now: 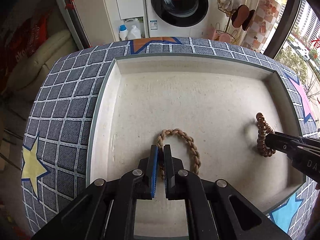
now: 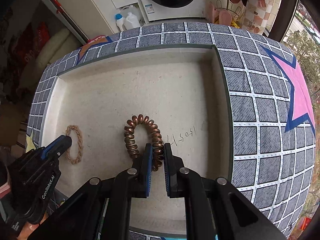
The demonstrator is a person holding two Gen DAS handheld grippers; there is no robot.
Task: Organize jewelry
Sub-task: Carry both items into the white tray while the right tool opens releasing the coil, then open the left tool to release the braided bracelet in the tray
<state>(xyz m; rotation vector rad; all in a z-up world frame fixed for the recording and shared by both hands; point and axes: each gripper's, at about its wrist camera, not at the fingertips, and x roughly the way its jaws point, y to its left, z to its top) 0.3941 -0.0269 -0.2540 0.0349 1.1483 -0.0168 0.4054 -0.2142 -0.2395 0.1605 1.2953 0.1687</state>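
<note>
A tan braided rope bracelet (image 1: 186, 140) lies in a shallow white tray (image 1: 200, 66). My left gripper (image 1: 161, 150) is shut on the bracelet's left side. A copper spiral coil bracelet (image 2: 140, 128) is in the same tray (image 2: 140, 56), further right. My right gripper (image 2: 158, 150) is shut on the coil's right side. In the left wrist view the coil (image 1: 262, 128) and the right gripper (image 1: 268, 142) show at the right. In the right wrist view the braided bracelet (image 2: 78, 138) and the left gripper (image 2: 67, 140) show at the left.
The tray sits on a grey checked cloth with coloured stars (image 1: 70, 104). Handwriting (image 2: 182, 137) marks the tray floor by the coil. Beyond the table stand a washing machine (image 1: 178, 4), detergent bottles (image 1: 130, 31) and a gold wire rack (image 1: 230, 20).
</note>
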